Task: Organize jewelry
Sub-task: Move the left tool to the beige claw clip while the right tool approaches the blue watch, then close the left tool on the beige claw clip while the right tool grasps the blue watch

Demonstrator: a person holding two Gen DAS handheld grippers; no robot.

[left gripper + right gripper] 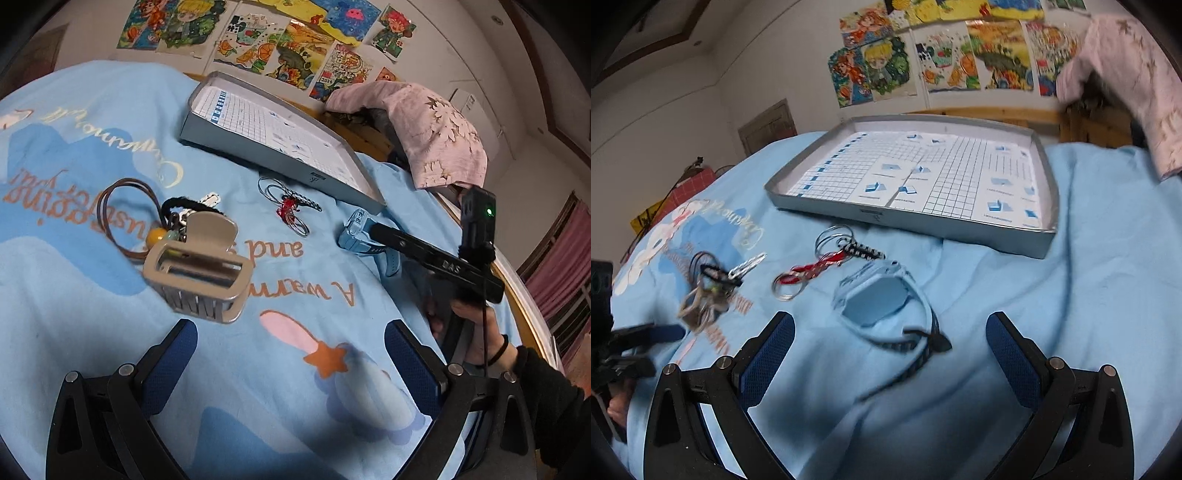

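So far, nothing appears to have been sorted: the shallow grey box [1047,236] at the far side of the bed [1089,295] holds only a printed grid sheet, and every piece of jewelry lies outside it on the light blue blanket.

Going from left to right in the left wrist view, a brown cord loop [122,206] is seen, then a black hair tie [184,202] tangled with a yellow bead and small charms, with a beige claw hair clip [195,269] resting against them. Next, a set of thin wire rings with a red knot [290,208] lies just in front of the box. Further right, a pale blue watch [882,301] lies near the box's corner.

The left tongs [290,343] are spread wide and hold nothing, hovering near the hair clip. The right tongs [890,336] are likewise spread wide and empty, poised around the watch, which is judged the likely first pick.

Upside-down orange words are printed on the blanket, of which "and" and "A warm" can be read. "DAS" is marked on the right tool's black body. Children's drawings are pinned on the wall; one seems to show "2024".
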